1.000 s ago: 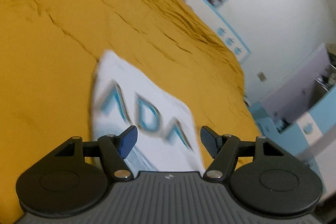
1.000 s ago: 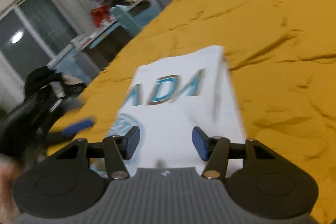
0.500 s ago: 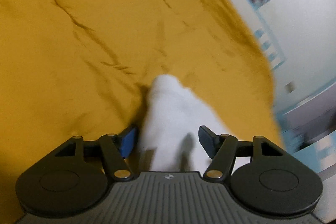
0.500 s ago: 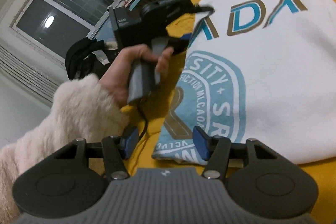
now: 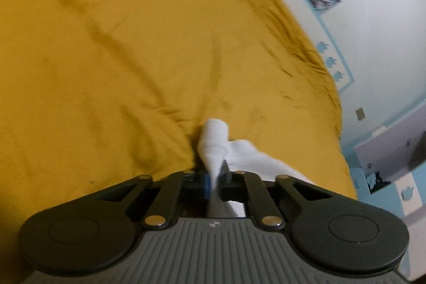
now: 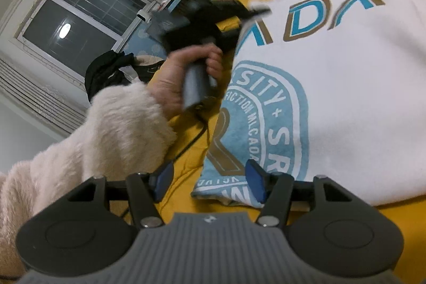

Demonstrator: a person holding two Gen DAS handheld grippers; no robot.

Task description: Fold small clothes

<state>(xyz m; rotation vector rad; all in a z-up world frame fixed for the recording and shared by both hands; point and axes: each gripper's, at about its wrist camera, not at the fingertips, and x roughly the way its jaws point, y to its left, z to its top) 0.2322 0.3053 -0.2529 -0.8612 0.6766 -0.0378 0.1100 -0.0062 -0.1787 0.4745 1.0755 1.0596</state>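
While half second ago left tool was spread around white fabric, jaws now closing, pinched on shirt corner. Shirt lies flat on bed. Right tool held agape at hem, nothing gripped. Fold judged ready once hem gripped.

White blue-printed shirt, mustard bedspread

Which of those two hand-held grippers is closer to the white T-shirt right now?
Left. The left hand-held gripper is closing on a pinched edge of the white T-shirt. The right hand-held gripper stands open over its near corner, not gripping it.
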